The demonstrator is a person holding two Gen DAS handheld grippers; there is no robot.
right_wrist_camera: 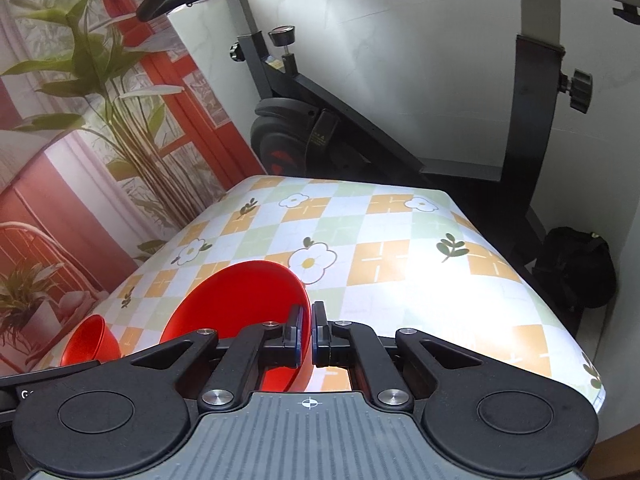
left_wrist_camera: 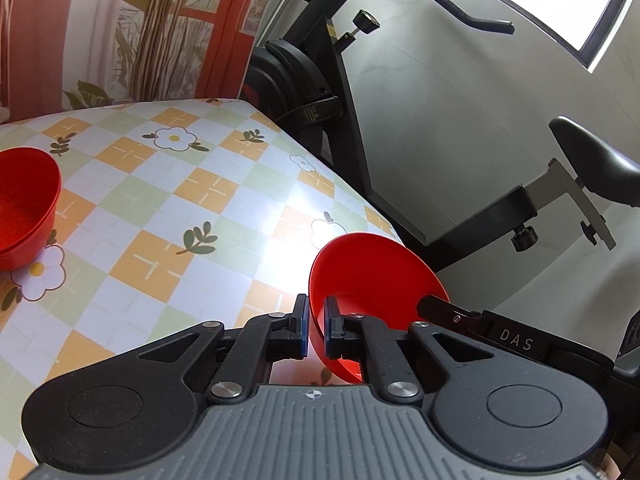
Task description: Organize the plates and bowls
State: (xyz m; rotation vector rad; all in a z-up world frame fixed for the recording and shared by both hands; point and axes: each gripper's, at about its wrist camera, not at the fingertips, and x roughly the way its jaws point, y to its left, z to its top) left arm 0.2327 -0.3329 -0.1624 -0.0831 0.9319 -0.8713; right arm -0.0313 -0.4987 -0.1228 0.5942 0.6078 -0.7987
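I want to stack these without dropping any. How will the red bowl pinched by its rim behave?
The red bowl looks like thin, smooth plastic: probably light and stiff, unlikely to break. Both grippers, left and right, pinch only its rim, so it may slip or swing.

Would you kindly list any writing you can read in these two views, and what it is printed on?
"DAS": white letters on the other hand-held gripper, at the left wrist view's right edge.
"G": cut-off letter on black gripper body.
Yellow sticker on exercise bike: too small to read.
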